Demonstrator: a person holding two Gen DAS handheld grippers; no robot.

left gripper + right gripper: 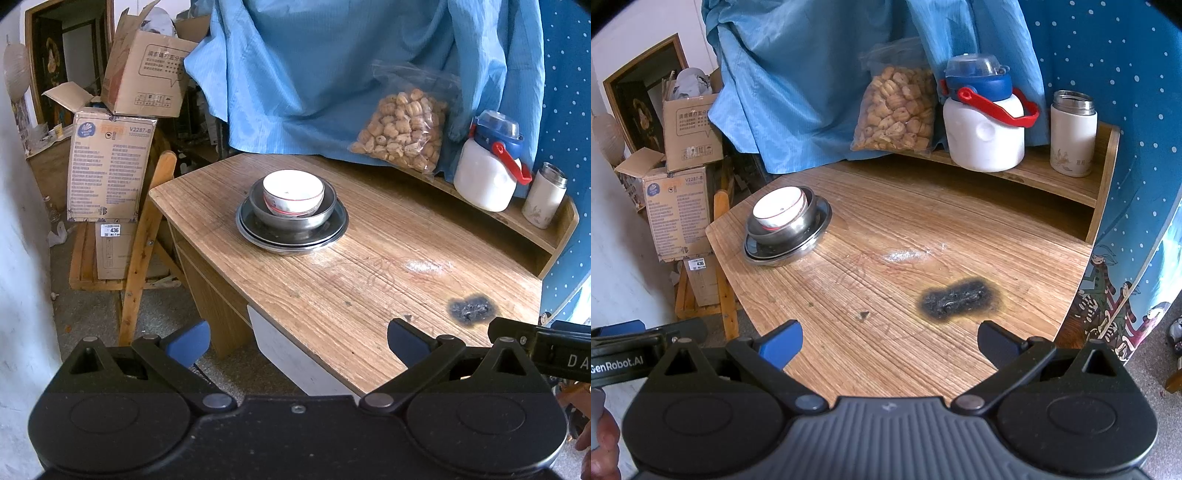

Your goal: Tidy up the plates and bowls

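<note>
1. The dishes sit in one nested stack on the table, toward its far left corner: a white bowl with a red band inside a steel bowl, and that on steel plates. The left view shows at least two plate rims; the exact count cannot be told.
2. In the right view the same stack stands well away from the gripper, white bowl on top, steel bowl under it, plates at the bottom.
3. The left gripper hangs over the near table edge with its jaws spread wide and nothing between them.
4. The right gripper is likewise wide apart and empty, above the near part of the table beside a burn mark.
5. No loose plate or bowl shows elsewhere on the table. The back shelf holds only a snack bag, a white jug and a flask.
6. Judgement: the stacking looks done, largest at the bottom and smallest on top, the stack sitting level.
7. What may remain is only moving the stack elsewhere, if the task wants that; the pictures do not say. Otherwise both grippers seem simply clear of the work.
</note>
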